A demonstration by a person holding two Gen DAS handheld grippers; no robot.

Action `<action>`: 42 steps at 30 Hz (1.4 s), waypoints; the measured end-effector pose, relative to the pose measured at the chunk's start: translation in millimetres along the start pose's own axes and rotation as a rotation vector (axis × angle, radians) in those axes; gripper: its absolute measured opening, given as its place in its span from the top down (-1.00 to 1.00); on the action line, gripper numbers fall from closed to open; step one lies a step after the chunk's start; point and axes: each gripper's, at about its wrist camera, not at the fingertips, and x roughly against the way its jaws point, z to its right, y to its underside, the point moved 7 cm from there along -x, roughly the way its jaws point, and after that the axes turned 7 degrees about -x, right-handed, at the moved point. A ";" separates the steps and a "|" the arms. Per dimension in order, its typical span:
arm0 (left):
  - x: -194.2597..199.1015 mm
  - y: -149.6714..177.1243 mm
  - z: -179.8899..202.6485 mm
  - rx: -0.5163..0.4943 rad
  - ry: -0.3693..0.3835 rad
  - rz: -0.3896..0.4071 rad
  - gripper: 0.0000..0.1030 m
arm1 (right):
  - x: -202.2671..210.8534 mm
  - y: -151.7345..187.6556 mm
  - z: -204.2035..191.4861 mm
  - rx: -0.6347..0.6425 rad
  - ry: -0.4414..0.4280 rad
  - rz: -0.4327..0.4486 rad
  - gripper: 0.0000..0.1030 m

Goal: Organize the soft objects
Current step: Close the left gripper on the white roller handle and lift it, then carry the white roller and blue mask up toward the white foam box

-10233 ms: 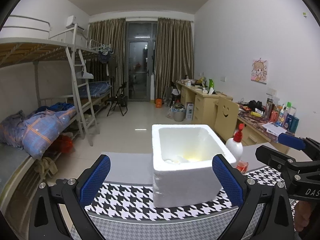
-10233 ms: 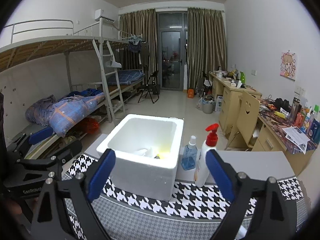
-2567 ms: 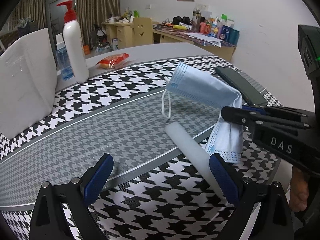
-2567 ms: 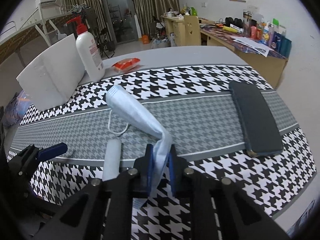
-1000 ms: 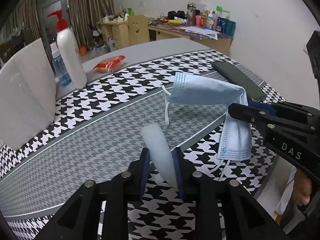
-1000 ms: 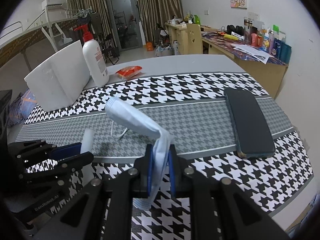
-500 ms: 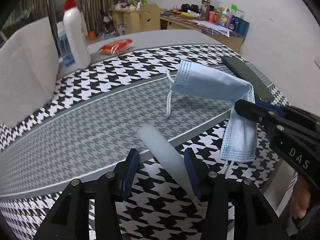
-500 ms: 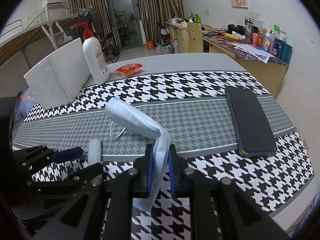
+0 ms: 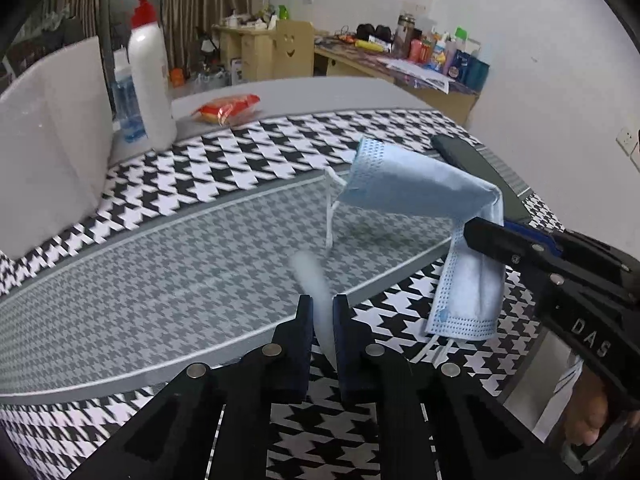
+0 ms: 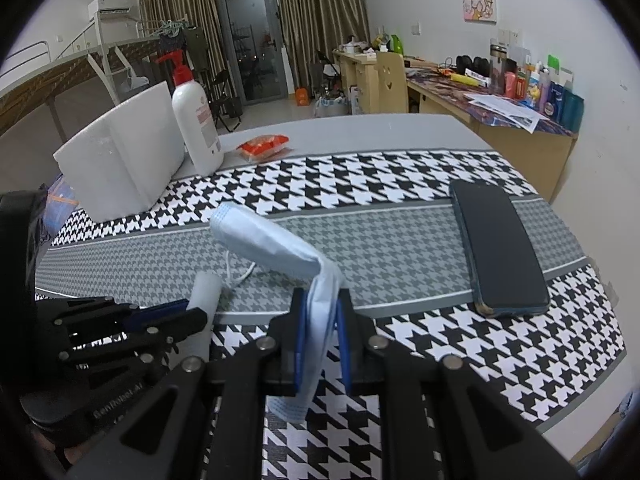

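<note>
The left gripper [image 9: 322, 316] has just closed on the foam roll [image 9: 316, 296] above the desk [image 9: 160, 248] while the right gripper [image 10: 322, 328] pinches the mask [image 10: 280, 248], both apparently lifted for the foam box [image 10: 120, 160]

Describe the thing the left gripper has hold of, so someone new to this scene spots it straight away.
Start at the houndstooth tablecloth and go to its near edge, left of the blue face mask pinched in the right gripper. There the left gripper, whose jaws have just closed, clamps a white foam tube. It is the only plain white cylinder there.
</note>
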 end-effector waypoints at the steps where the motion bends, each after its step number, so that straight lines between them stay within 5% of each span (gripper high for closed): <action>1: 2.2 0.4 -0.4 -0.006 0.001 0.006 0.79 | 1.4 -1.5 -0.8 0.001 -0.001 0.004 0.65; 14: 44.8 -9.4 -31.9 0.018 -0.073 0.144 0.79 | 15.6 -7.0 -13.2 0.053 0.016 0.043 0.66; 31: 77.8 -30.6 -23.7 0.077 0.060 0.234 0.79 | -0.5 9.4 -34.6 0.086 0.044 -0.020 0.66; 42: 97.6 -38.3 -32.3 0.077 0.043 0.292 0.79 | -1.6 10.8 -49.9 0.107 0.051 -0.023 0.66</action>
